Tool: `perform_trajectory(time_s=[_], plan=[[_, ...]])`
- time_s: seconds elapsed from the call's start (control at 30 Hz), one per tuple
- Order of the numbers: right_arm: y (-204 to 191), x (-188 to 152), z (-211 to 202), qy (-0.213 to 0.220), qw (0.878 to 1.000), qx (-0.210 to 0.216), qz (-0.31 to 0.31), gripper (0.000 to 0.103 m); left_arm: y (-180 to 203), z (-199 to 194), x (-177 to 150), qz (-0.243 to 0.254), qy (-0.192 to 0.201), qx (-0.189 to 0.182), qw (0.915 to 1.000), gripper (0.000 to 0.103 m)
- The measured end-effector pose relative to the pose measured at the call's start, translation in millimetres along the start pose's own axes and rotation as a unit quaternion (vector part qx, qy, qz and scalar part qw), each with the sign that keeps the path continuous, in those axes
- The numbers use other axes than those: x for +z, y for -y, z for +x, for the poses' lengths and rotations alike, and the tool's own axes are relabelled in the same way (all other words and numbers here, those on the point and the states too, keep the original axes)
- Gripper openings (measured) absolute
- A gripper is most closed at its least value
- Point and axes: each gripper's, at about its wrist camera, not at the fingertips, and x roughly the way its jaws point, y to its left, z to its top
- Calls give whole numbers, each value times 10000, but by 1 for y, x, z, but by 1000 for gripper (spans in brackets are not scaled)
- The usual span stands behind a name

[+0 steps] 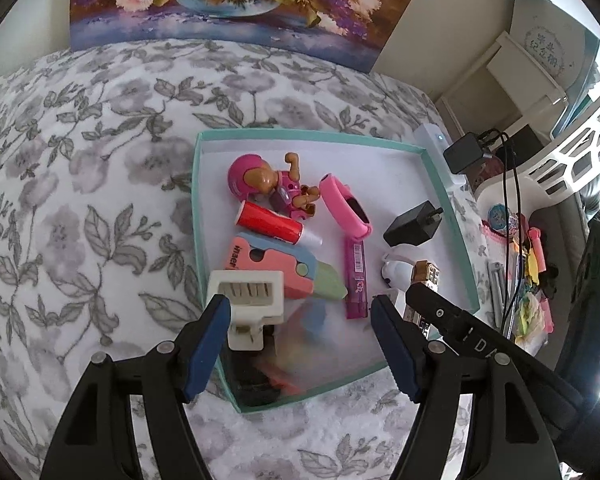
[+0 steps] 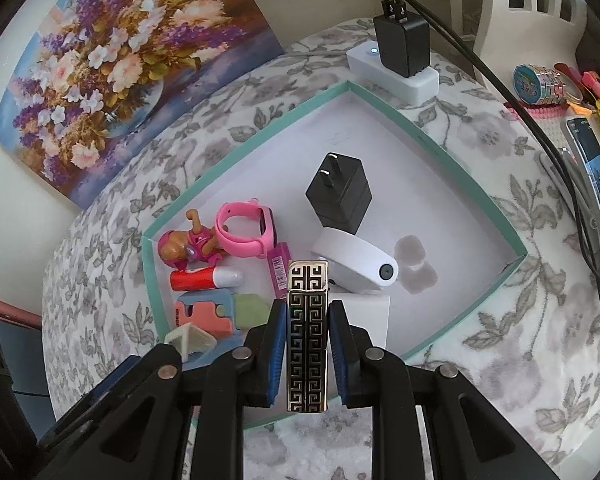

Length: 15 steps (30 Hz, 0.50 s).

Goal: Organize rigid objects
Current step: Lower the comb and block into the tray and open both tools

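A teal-rimmed box (image 1: 312,134) (image 2: 432,140) lies on the flowered cloth. Inside it are a pink-helmeted toy figure (image 1: 260,180), a red tube (image 1: 268,222), a pink and blue cutter (image 1: 268,264), a pink watch (image 2: 244,232), a purple tube (image 1: 356,276), a black plug (image 2: 340,196) and a white band (image 2: 356,260). My right gripper (image 2: 307,308) is shut on a gold and black patterned lighter (image 2: 306,340) (image 1: 426,274) over the box's near side. My left gripper (image 1: 300,320) stands wide over the near left corner. A cream plastic piece (image 1: 246,300) touches its left finger, and something blurred and translucent lies between the fingers.
A white power strip (image 2: 400,76) with a black charger and cables sits past the box's far corner. A phone (image 2: 592,184), a tape roll (image 2: 528,84) and bright clutter crowd the right side. A flower painting (image 1: 220,0) leans against the back wall.
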Motion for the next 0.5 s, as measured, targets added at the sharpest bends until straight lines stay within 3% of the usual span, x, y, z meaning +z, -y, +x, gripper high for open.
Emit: perform_trajectory(time_s=[0.23,0.37,0.5], plan=[[-11,-2,1,-27,9998,-27,-174,23,-12,-12,2,-74,205,470,9987,77],[-16,-3,0,-9,9997,7,-224,25,-26,-23,5,-205,399,751,9962,86],[-21,-4,-1,-3,9996,-22,-295,25,-41,-22,5,-384,369,995,9936,87]])
